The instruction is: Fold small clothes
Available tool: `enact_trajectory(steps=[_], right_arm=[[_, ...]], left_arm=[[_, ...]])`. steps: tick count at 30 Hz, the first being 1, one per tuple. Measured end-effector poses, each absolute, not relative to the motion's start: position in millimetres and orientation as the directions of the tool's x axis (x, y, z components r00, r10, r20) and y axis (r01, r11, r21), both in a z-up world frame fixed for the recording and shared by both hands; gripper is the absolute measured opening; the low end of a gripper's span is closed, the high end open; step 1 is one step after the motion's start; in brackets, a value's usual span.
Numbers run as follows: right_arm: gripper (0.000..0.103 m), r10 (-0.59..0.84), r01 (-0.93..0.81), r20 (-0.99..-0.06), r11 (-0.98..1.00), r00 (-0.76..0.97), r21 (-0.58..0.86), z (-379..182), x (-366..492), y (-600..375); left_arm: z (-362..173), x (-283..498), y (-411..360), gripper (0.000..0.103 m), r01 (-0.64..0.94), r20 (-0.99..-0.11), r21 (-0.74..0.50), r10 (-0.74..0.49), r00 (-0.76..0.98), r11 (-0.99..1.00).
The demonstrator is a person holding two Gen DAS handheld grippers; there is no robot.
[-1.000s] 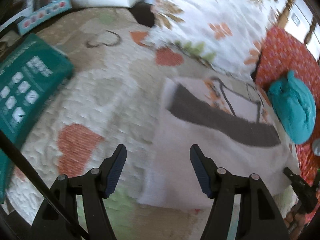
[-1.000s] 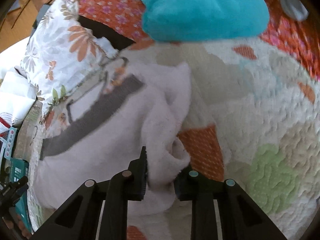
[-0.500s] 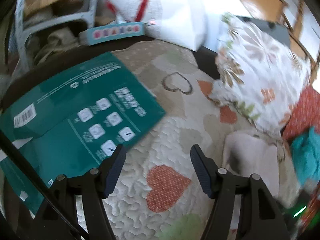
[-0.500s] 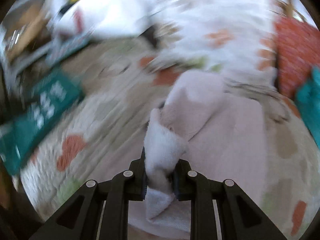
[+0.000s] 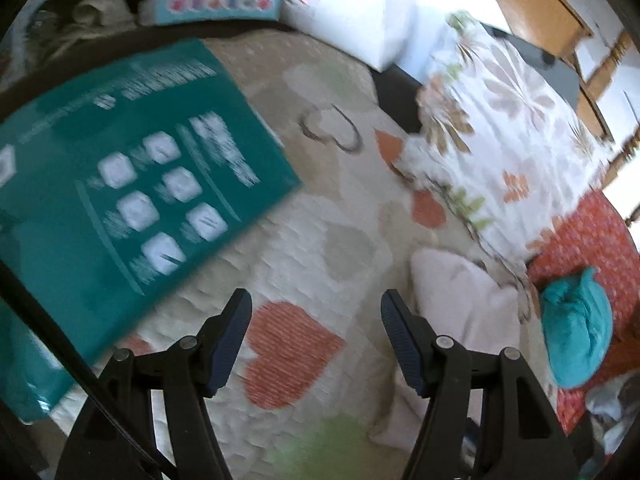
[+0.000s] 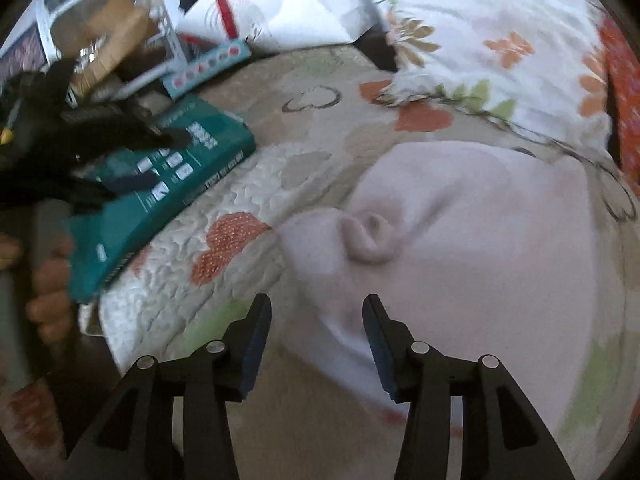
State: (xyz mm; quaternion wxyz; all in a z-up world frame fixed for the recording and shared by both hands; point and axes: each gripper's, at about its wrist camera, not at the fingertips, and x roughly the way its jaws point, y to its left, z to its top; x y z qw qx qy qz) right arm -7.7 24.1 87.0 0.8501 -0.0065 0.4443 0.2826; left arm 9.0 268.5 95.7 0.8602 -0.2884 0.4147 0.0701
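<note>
A small pale pink-white garment [image 6: 480,248] lies folded over on the heart-patterned quilt, with a bunched wrinkle near its left edge. It also shows in the left wrist view [image 5: 460,304], to the right of my left gripper. My right gripper [image 6: 316,332] is open and empty, just above the garment's near left edge. My left gripper [image 5: 316,332] is open and empty, over a red heart on the quilt [image 5: 292,208], left of the garment.
A teal box [image 5: 120,200] lies on the quilt at the left, also in the right wrist view [image 6: 168,184]. A floral pillow [image 5: 500,128] lies behind the garment. A teal cloth bundle [image 5: 576,340] sits on an orange-red cover at the right. Boxes and clutter stand at the back left.
My right gripper carried the garment's edge across to the left, then opened and let it go. My left gripper swung away left toward the teal box and stayed open.
</note>
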Motion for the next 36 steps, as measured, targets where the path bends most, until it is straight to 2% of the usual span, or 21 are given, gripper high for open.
enact_trajectory(steps=[5,8,12,13,14,18,20,22,24,25,26,27,31,36], right_arm=[[0.056,0.382,-0.341,-0.755,0.914,0.533,0.221,98.1,-14.4,-49.3],[0.057,0.338,-0.253,-0.765,0.939,0.549,0.234,95.0,-12.2,-80.8],[0.06,0.31,-0.187,-0.769,0.951,0.559,0.247,89.2,-11.1,-102.6],[0.06,0.302,-0.175,-0.771,0.953,0.561,0.246,87.1,-11.7,-105.1],[0.06,0.297,-0.168,-0.772,0.955,0.563,0.245,86.3,-12.4,-107.8],[0.06,0.304,-0.15,-0.766,0.952,0.566,0.267,85.3,-13.2,-118.0],[0.064,0.328,-0.14,-0.754,0.942,0.569,0.304,86.0,-9.5,-122.8],[0.074,0.362,-0.129,-0.742,0.926,0.564,0.354,81.6,-0.1,-123.6],[0.077,0.408,-0.108,-0.75,0.903,0.521,0.416,67.8,17.1,-122.0],[0.076,0.429,-0.085,-0.761,0.89,0.486,0.448,56.2,26.6,-120.6],[0.068,0.464,-0.065,-0.764,0.869,0.448,0.49,43.8,34.1,-119.6],[0.034,0.505,-0.049,-0.757,0.843,0.415,0.535,34.9,38.4,-119.3],[0.022,0.56,-0.051,-0.699,0.795,0.445,0.605,42.7,23.7,-136.9],[0.022,0.51,-0.031,-0.75,0.834,0.422,0.55,27.2,3.7,-150.1]], left_arm=[[86.9,23.0,231.6,0.066,-0.248,-0.75,-0.475,-0.24,0.617,0.844],[82.8,38.0,202.6,0.067,-0.172,-0.766,-0.441,-0.27,0.584,0.881],[57.9,55.2,165.5,0.067,-0.117,-0.83,-0.371,-0.273,0.487,0.921],[51.4,57.1,158.8,0.054,-0.109,-0.843,-0.361,-0.274,0.463,0.926],[45.2,57.8,153.8,0.019,-0.103,-0.844,-0.381,-0.3,0.445,0.919],[51.2,39.2,162.3,0.014,-0.121,-0.789,-0.501,-0.395,0.47,0.857],[49.6,29.7,171.7,0.013,-0.142,-0.79,-0.507,-0.393,0.471,0.85],[39.0,28.2,179.9,0.013,-0.174,-0.803,-0.509,-0.392,0.449,0.843],[27.6,29.3,185.5,0.013,-0.204,-0.799,-0.54,-0.42,0.431,0.817],[26.9,30.0,185.1,0.013,-0.208,-0.796,-0.546,-0.426,0.43,0.811],[27.1,29.5,184.5,0.013,-0.207,-0.795,-0.546,-0.424,0.434,0.812],[28.7,29.1,183.2,0.013,-0.199,-0.794,-0.543,-0.42,0.439,0.816],[41.0,24.7,171.8,0.013,-0.148,-0.783,-0.533,-0.419,0.461,0.833],[25.4,24.9,154.1,0.015,-0.165,-0.83,-0.496,-0.41,0.378,0.853]])
